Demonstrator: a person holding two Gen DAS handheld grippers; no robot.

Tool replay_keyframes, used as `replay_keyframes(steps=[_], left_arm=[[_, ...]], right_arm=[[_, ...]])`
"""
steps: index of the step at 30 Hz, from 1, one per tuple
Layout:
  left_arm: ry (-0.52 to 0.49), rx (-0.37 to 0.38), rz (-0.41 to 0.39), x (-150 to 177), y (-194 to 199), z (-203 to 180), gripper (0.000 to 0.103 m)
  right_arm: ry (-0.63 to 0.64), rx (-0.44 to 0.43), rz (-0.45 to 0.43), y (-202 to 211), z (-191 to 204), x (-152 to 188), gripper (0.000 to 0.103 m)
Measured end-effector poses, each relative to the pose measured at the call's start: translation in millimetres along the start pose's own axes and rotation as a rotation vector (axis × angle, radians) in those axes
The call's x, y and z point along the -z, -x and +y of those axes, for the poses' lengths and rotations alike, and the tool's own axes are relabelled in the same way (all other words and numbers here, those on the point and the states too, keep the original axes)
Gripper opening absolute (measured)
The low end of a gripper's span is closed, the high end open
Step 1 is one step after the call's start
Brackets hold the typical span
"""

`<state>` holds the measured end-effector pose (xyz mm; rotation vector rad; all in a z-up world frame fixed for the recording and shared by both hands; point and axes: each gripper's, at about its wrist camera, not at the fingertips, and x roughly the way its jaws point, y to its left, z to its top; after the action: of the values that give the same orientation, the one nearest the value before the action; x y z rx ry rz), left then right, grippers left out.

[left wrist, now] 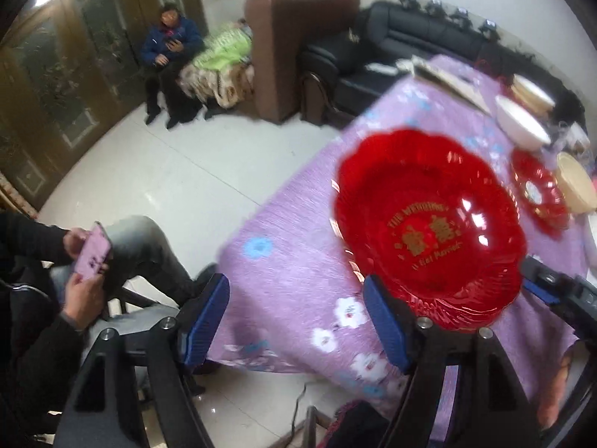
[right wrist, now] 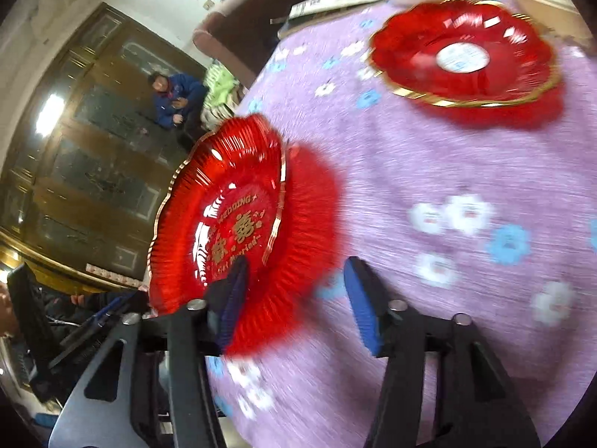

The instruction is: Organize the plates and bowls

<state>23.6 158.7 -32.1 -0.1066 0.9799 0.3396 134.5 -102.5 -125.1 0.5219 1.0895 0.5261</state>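
Two grippers gape wide: left gripper (left wrist: 298, 321), right gripper (right wrist: 294, 302). Wedding plate (right wrist: 224, 220) sits centre-left, second red plate (right wrist: 462, 56) upper right (likely stacking target).

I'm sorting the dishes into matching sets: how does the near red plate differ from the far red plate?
The near red plate has gold wedding lettering in its centre; the far red plate has a round white label there. The near one sits by the table's edge, with the right claw open around its rim; the far one lies untouched beside a white bowl. Both are translucent red, scalloped and gold-rimmed.
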Motion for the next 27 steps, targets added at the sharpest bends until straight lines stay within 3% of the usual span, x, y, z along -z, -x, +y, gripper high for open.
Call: replay_keyframes(steps=[2,4,7,10,12,15,17,22,24,27], left_arm=[[-0.014,-0.036,-0.055,-8.1,18.5,-2.1,0.074],[-0.011,-0.016,-0.095,-16.9,31.2,-8.5,0.074],[-0.054,0.071,-0.181,-36.9,50.9,-44.1,0.081],[-0.124,0.198,-0.175,-64.6,49.2,-102.4,0.081],[-0.166,0.278,-0.132,-85.0,33.9,-153.3,0.081],[-0.214,0.33,-0.052,-108.3,-0.8,-222.1,0.081],[-0.228,0.307,0.027,-126.8,-39.8,-266.5,0.081],[-0.233,0.243,0.189,-129.7,-109.4,-301.8,0.081],[-0.219,0.28,0.246,-125.3,-125.4,-306.3,0.081],[-0.21,0.306,0.271,-121.4,-135.0,-306.4,0.08]], right_arm=[[-0.008,0.005,-0.037,22.6,-16.3,-1.0,0.057],[-0.039,-0.001,-0.081,51.8,-39.7,-3.0,0.057],[-0.095,0.052,-0.175,94.0,-75.2,-10.5,0.057],[-0.164,0.097,-0.26,122.2,-102.9,-31.6,0.057],[-0.193,0.11,-0.294,127.5,-110.0,-51.6,0.057],[-0.229,0.124,-0.314,125.9,-117.8,-74.7,0.057],[-0.264,0.133,-0.327,119.3,-122.7,-87.1,0.057],[-0.335,0.133,-0.278,98.2,-138.9,-105.6,0.057],[-0.354,0.105,-0.247,91.0,-143.2,-108.8,0.058],[-0.378,0.049,-0.222,77.3,-149.9,-112.9,0.058]])
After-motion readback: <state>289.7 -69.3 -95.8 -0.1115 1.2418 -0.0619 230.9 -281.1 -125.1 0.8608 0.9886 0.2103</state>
